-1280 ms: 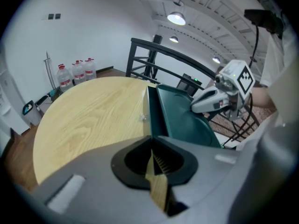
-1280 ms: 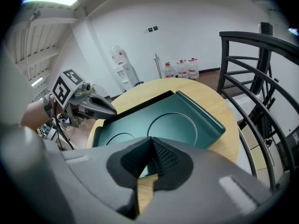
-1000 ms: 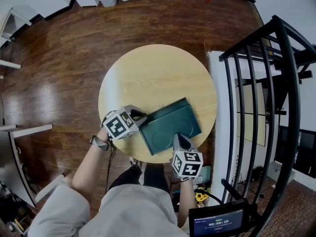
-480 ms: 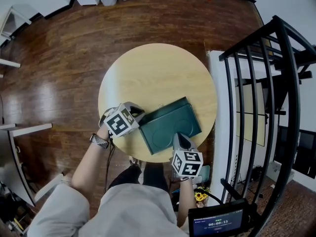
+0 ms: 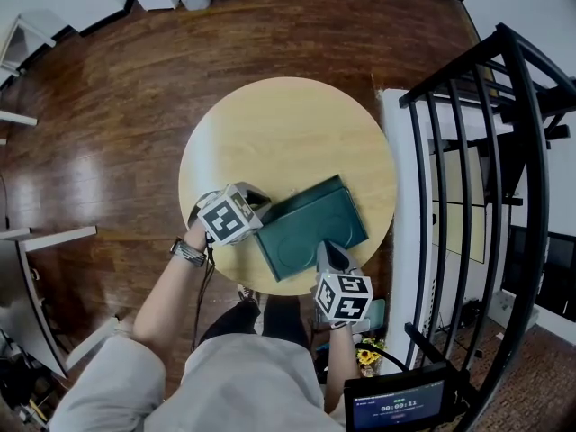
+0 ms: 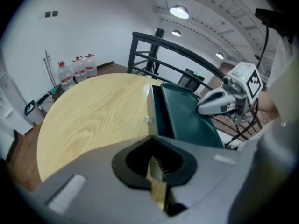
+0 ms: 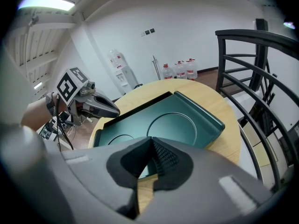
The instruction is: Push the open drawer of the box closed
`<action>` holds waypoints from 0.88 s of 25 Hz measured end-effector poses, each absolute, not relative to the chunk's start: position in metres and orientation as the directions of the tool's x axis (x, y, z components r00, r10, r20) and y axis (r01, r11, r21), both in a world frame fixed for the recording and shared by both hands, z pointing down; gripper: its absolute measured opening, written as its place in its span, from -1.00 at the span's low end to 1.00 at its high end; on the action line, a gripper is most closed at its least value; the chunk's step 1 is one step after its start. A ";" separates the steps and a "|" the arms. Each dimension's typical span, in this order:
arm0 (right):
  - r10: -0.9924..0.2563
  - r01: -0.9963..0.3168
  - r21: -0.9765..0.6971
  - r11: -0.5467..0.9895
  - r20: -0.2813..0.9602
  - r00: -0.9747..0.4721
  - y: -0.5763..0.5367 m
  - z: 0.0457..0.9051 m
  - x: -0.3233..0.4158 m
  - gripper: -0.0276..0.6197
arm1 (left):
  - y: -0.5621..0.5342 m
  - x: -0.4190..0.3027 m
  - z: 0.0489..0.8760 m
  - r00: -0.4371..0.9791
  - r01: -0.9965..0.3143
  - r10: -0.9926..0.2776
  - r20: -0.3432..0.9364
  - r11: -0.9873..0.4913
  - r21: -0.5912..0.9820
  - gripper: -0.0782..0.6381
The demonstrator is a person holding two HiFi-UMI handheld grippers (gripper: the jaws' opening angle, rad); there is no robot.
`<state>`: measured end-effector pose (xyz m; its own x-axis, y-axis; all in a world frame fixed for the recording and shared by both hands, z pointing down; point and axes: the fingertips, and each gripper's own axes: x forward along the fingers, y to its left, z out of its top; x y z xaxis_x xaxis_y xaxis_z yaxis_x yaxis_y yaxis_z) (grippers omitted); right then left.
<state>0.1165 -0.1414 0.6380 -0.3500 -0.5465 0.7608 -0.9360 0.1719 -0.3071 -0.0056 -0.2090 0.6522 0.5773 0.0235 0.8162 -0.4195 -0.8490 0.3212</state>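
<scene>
Drawer (image 6: pixel 151 107) shows in the left gripper view as a pale end panel with a small knob, set in the short left end of a dark green box (image 5: pixel 310 228). A dark strip lies between the panel and the green top, but whether the drawer sits flush with the box cannot be told. The box is flat and rectangular, with two round outlines pressed into its lid. It lies at an angle on the near part of a round pale wooden table (image 5: pixel 279 133), with one corner close to the table's near edge. The left gripper (image 5: pixel 259 212) points at the drawer end and sits just beside it; no view shows clearly whether they touch. Its jaws are pressed together with nothing between them. The right gripper (image 5: pixel 326 252) has its tip over the near long edge of the lid, and its jaws are also closed on nothing. A watch (image 5: pixel 187 253) is on the left wrist. Around the table is a dark wooden floor (image 5: pixel 108 106), and a black metal railing (image 5: pixel 486 151) stands to the right. Several water bottles (image 6: pixel 74 69) stand by the far white wall.
</scene>
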 end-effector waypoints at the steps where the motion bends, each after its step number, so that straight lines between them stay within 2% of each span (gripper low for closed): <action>1: -0.548 -0.937 -0.306 0.170 0.760 -0.348 -0.141 0.638 0.117 -0.91 | -0.209 -0.003 0.652 0.582 -0.417 0.030 0.813 -0.847 0.330 -0.76; 13: -0.557 -0.938 -0.306 0.163 0.756 -0.344 -0.141 0.637 0.117 -0.91 | -0.191 0.011 0.664 0.562 -0.358 0.118 0.819 -0.857 0.370 -0.76; 19: -0.562 -0.940 -0.301 0.162 0.755 -0.339 -0.141 0.636 0.118 -0.91 | -0.190 0.011 0.665 0.565 -0.334 0.136 0.814 -0.864 0.376 -0.76; 22: -0.556 -0.940 -0.301 0.159 0.760 -0.337 -0.142 0.637 0.118 -0.91 | -0.194 0.013 0.665 0.588 -0.355 0.097 0.803 -0.861 0.364 -0.76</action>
